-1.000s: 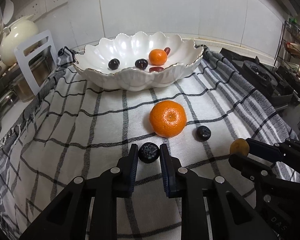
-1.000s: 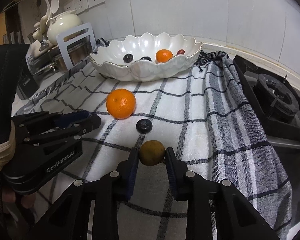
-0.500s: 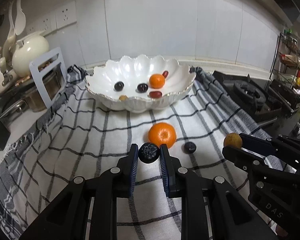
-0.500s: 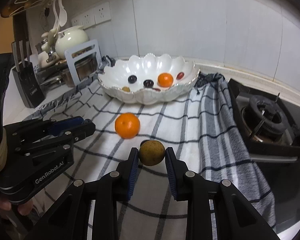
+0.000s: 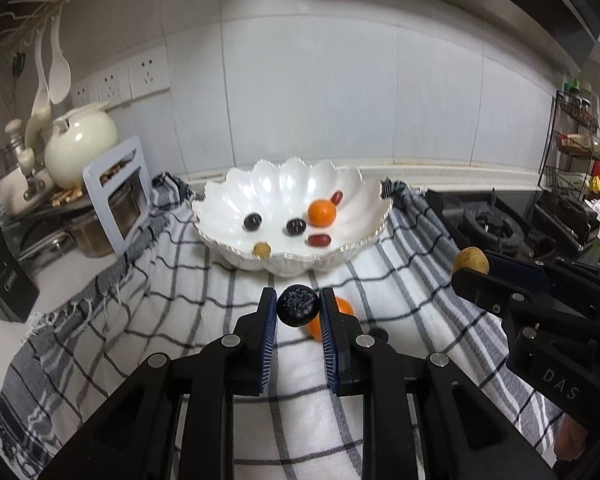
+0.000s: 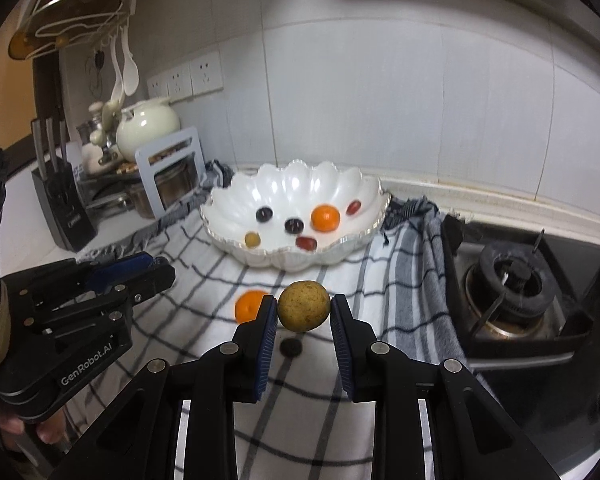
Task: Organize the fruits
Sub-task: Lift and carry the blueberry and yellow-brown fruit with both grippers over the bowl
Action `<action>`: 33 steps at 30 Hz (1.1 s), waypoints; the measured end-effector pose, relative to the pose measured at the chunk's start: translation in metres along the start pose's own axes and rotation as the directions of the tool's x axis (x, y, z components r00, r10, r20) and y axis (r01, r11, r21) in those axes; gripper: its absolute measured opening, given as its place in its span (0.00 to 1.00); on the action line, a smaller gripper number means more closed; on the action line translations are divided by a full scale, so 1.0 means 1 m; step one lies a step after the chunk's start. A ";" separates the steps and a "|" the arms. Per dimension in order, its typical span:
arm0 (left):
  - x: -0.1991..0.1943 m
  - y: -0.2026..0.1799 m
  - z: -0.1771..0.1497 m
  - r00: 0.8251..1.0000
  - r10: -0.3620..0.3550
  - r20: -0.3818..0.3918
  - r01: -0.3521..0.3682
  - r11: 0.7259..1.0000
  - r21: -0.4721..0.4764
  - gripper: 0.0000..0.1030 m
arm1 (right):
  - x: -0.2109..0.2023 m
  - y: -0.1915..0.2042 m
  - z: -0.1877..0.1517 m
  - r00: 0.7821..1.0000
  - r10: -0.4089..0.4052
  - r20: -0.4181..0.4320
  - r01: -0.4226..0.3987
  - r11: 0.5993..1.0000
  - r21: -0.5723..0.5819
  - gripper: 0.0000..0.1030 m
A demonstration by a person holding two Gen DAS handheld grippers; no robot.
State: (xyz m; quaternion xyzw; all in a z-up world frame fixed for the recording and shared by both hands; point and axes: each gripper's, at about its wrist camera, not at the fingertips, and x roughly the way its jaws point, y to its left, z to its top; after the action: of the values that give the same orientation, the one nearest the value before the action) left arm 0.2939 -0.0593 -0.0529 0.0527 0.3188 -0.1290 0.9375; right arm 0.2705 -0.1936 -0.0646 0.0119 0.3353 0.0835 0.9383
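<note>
Home kitchen; gas hob (image 6: 512, 284), knife block (image 6: 62, 204)

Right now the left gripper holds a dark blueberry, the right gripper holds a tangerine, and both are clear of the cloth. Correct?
Not quite. The right gripper is shut on a yellow-brown round fruit, as the right wrist view shows; a tangerine lies on the checked cloth. The left gripper does hold the blueberry, and both are off the cloth.

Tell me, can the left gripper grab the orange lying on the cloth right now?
Probably not yet. The left gripper is already shut on a dark berry, so it has no room for the orange on the checked cloth. Nothing else blocks the way.
</note>
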 end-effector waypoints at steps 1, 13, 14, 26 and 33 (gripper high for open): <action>-0.001 0.000 0.003 1.000 0.001 0.009 -0.001 1.000 0.000 0.22 | -0.001 0.001 0.003 1.000 -0.004 0.010 0.004 1.000 -0.004 0.28; -0.003 0.011 0.039 0.996 0.016 0.092 -0.016 1.000 -0.008 0.22 | 0.002 -0.003 0.047 0.995 -0.014 0.102 0.017 1.000 -0.023 0.28; -0.002 0.011 0.042 0.995 0.019 0.097 -0.018 1.000 -0.006 0.22 | 0.003 -0.002 0.051 0.994 -0.015 0.109 0.018 0.999 -0.026 0.28; 0.019 0.020 0.084 0.992 0.025 0.125 -0.026 1.000 0.007 0.22 | 0.030 -0.004 0.093 0.991 -0.009 0.130 0.013 0.999 -0.036 0.28; 0.045 0.026 0.106 0.993 0.020 0.113 -0.022 1.000 0.015 0.22 | 0.055 -0.011 0.115 0.993 -0.008 0.120 0.014 0.999 -0.044 0.28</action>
State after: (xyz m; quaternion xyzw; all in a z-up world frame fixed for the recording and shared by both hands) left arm 0.3974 -0.0625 0.0043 0.0562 0.2638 -0.1246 0.9549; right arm 0.3868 -0.1911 -0.0107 -0.0060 0.2763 0.0851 0.9573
